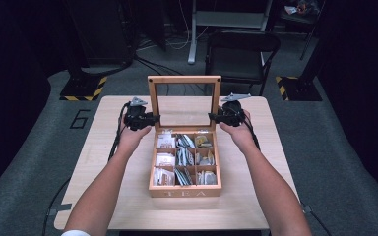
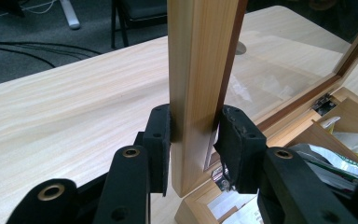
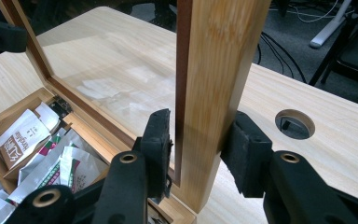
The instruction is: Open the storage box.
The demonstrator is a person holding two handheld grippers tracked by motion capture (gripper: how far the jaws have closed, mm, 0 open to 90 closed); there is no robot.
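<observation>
tea box x1 | lid x1 | compartments x9 | grippers x2 | chair x1

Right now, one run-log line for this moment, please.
lid: upright, open | left gripper: around lid's left rail | right gripper: around right rail | tea box: packets inside

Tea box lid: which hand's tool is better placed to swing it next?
Left, marginally: the left tool pinches the lid frame on both faces; the right tool shows a slight gap.

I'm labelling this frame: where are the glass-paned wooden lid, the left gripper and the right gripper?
glass-paned wooden lid [image 1: 184,79], high view, top rail.
left gripper [image 2: 194,140], left gripper view, between its fingertips.
right gripper [image 3: 203,148], right gripper view, between its fingertips.
</observation>
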